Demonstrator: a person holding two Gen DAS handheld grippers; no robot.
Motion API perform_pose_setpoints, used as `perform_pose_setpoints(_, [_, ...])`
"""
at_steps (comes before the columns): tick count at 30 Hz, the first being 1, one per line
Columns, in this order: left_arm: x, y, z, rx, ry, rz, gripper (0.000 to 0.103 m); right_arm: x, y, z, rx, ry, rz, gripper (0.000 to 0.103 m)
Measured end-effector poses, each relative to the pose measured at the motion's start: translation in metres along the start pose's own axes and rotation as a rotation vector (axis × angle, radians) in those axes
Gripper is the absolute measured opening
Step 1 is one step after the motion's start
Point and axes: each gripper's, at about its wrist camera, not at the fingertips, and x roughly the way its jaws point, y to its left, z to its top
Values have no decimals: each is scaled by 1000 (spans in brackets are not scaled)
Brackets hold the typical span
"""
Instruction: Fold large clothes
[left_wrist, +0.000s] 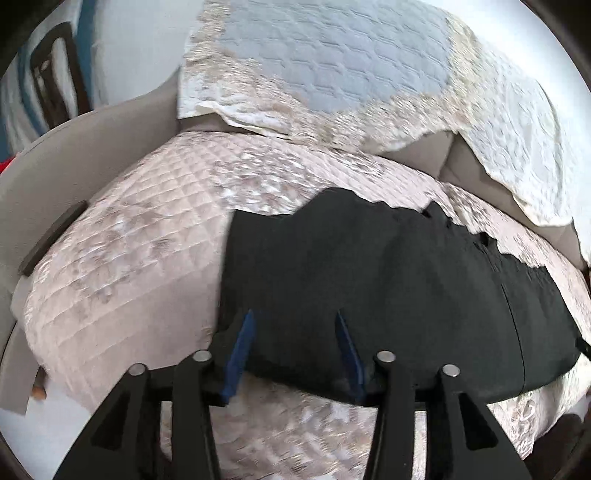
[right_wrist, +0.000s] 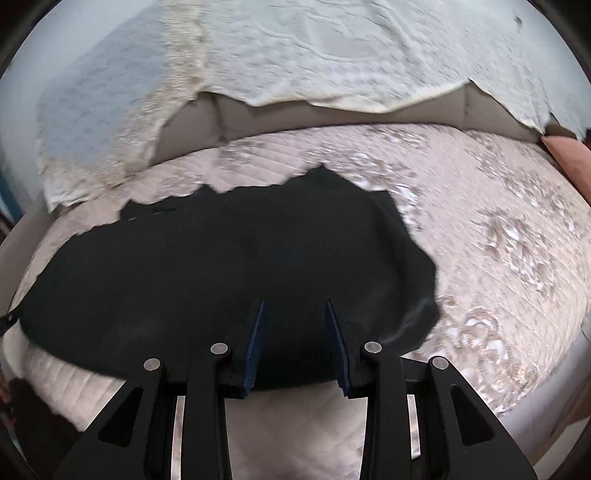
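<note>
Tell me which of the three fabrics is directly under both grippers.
The black garment, the only dark, plain cloth. It lies on the pink quilted seat cover; the white-and-blue quilted throw hangs over the backrest behind.

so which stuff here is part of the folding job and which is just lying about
Job: black garment; left gripper; right gripper.
Lying about: quilted pink cover; white and blue lace-edged throw; pink cushion.
</note>
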Motion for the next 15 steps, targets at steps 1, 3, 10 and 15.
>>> perform_pose_setpoints(1, [-2,4,-1,-5,-2,18,51,-2,6,-1,-13,1,15,34])
perform_pose_setpoints(3, [-3,9,-1,-6,-3,36,51,-5,23,-5,-53,3,47,34])
perform_pose_setpoints(10, [-8,8,0,8,-19,58,55,-1,74,-12,-153,25,113,34])
perform_pose_setpoints(15, [-2,4,1,33,-19,63,58,4,101,-15,-189,53,156,34])
